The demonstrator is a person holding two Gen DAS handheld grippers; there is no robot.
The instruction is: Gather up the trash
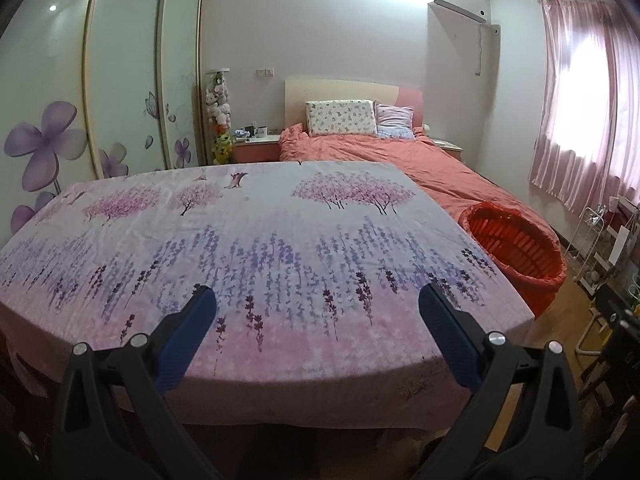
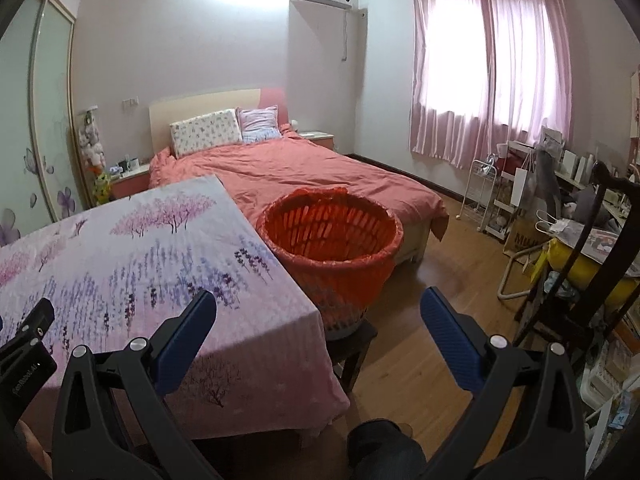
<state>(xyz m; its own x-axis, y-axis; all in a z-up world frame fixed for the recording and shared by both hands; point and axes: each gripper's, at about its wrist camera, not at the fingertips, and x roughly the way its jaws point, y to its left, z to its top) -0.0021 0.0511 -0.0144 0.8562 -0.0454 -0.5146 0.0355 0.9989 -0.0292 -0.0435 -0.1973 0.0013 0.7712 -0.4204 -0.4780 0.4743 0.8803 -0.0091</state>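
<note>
A table under a lilac flowered cloth point(image 1: 256, 248) point(image 2: 132, 248) fills the foreground, with no loose item showing on it. An orange slatted basket lined with a red bag point(image 2: 332, 236) point(image 1: 516, 248) stands on a dark stool at the table's right end; nothing shows inside it. My left gripper point(image 1: 318, 302) hovers open over the table's near edge, holding nothing. My right gripper point(image 2: 320, 304) is open too, above the table's right corner, with the basket just beyond it. Part of the left gripper's black body point(image 2: 24, 344) shows at the left edge of the right wrist view.
A bed with a salmon duvet point(image 2: 304, 172) and two pillows lies behind the table. A wardrobe with flower doors point(image 1: 120, 92) stands left. Right of the wood floor point(image 2: 436, 280) are a white rack, bags, a dark chair point(image 2: 592, 248) and pink curtains point(image 2: 492, 64).
</note>
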